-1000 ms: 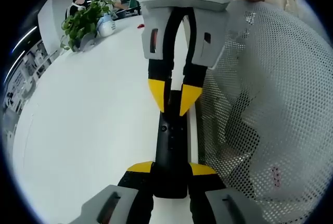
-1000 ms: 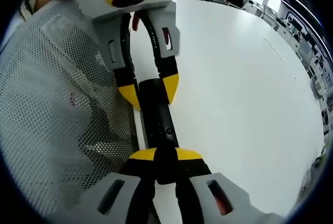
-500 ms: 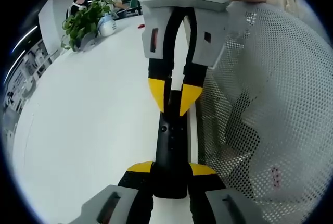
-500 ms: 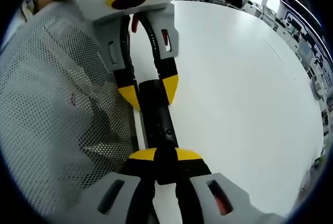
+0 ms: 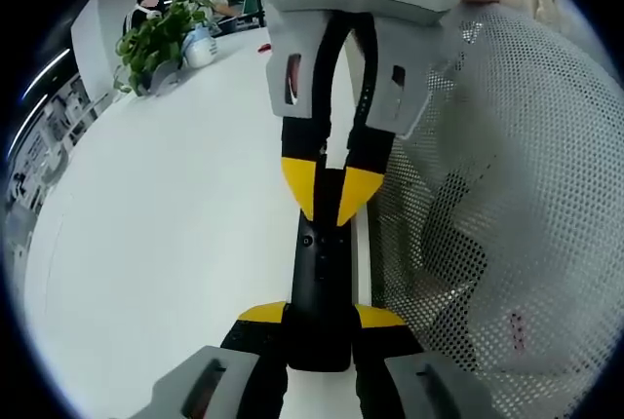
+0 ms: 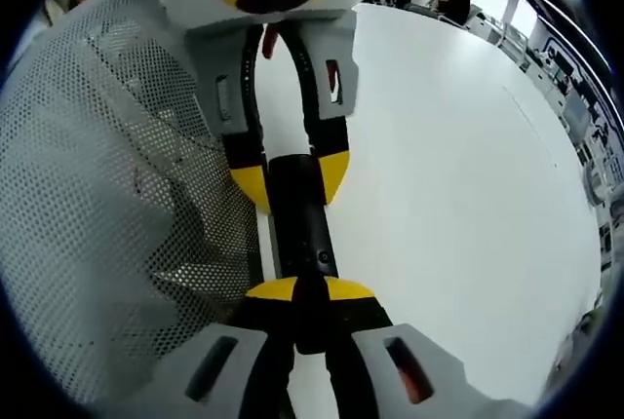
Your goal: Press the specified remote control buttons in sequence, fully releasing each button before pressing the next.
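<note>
Left tool [image 5: 320,320] clamps the near end of the black remote control [image 5: 321,283] above the white bench [image 5: 166,224]; right tool [image 6: 297,292], tips pinched together, presses its far end at 12 o'clock. Mesh fabric [image 5: 507,205] lies beside it.

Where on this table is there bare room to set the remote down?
The white table lies bare from the remote out to the potted plant. The other side is crowded: a mesh chair back sits close beside the remote.
</note>
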The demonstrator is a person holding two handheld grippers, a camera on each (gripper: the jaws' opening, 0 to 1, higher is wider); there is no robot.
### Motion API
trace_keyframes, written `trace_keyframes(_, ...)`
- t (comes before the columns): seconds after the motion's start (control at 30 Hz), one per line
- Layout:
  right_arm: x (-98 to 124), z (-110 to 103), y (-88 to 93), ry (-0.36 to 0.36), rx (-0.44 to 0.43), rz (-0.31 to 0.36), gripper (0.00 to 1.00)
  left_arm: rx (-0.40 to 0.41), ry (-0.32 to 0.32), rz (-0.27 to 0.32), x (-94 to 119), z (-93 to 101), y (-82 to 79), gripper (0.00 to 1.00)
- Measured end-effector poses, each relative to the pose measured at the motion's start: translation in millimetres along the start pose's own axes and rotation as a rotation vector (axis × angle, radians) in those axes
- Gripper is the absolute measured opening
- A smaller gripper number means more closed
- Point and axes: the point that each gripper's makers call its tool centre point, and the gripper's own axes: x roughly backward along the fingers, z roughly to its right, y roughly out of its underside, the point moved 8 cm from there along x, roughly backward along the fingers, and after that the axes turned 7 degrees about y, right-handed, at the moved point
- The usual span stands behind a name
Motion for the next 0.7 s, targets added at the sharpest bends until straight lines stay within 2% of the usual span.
trace_keyframes(0.07,0.1,0.8,0.6,-0.007,-0.016,0.004,0.07,0.0,0.0,0.0,0.1,0.0,0.0,0.25)
trace_keyframes(0.2,-0.8,-0.4,-0.5,-0.011,0.01,-0.003,0.07,-0.001,0.002,0.002,0.1,-0.2,0.3,0.25)
trace_keyframes(0.33,-1.1,0.8,-0.8,-0.014,-0.016,-0.012,0.07,-0.002,0.002,0.001,0.0,-0.4,0.0,0.24)
trace_keyframes(0.47,-2.1,-1.0,-4.6,-0.01,0.027,-0.046,0.07,-0.001,0.004,0.004,-0.1,-0.7,0.0,0.24)
trace_keyframes(0.7,-3.0,1.8,-7.2,-0.032,0.014,-0.095,0.06,0.003,0.005,0.01,-0.3,-0.8,0.2,0.24)
